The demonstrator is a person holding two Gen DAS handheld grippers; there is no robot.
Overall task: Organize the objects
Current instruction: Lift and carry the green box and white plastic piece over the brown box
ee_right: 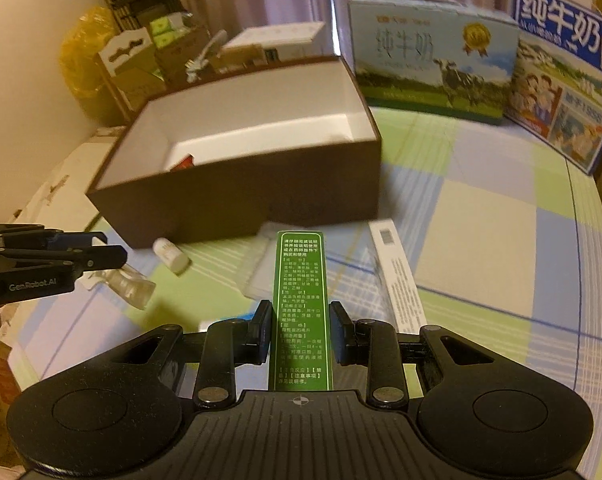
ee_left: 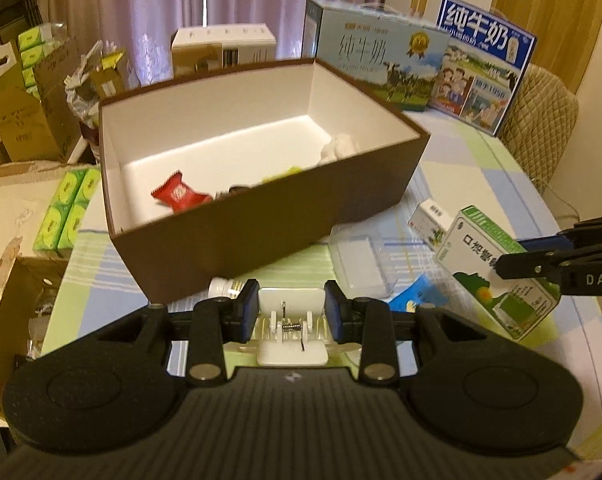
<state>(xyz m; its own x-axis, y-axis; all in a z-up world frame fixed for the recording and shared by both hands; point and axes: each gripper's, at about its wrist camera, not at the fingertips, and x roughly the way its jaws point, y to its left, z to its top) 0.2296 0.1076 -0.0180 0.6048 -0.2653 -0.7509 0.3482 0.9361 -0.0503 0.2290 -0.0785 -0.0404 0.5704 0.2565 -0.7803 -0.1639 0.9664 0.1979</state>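
1. Left tool [ee_left: 292, 314]: clamped on a white-and-clear plastic clip with a small metal spring [ee_left: 292, 330], blue pads [ee_left: 248, 312] pressing both sides; seen from the right wrist view as a clear plastic piece sticking out past the black fingers.
2. Right tool [ee_right: 301, 326]: clamped on a green-and-white cardboard medicine box [ee_right: 300, 308], narrow green printed side facing the camera, box held clear above the worktop.
3. Same medicine box in the left wrist view at right, white face with green stripe up, black fingers [ee_left: 521, 264] across it.
4. Open brown cardboard box with white lining [ee_left: 261, 216] ahead of both tools, standing on the pastel checked worktop [ee_right: 481, 216].
5. Inside the brown box: red candy wrapper [ee_left: 179, 196] near the front wall, a yellow-green item and a dark item partly hidden by the wall, white crumpled thing [ee_left: 339, 146] at the right end.
6. Small white plastic bottle [ee_right: 172, 258] lying on its side on the worktop just in front of the brown box.
7. Clear plastic tray [ee_left: 359, 260] flat on the worktop right of the bottle, near the brown box.
8. White rectangular carton with a barcode [ee_right: 397, 276] lying on the worktop to the right of the held medicine box.
9. Two blue milk cartons with handles [ee_right: 429, 56] upright behind the brown box.
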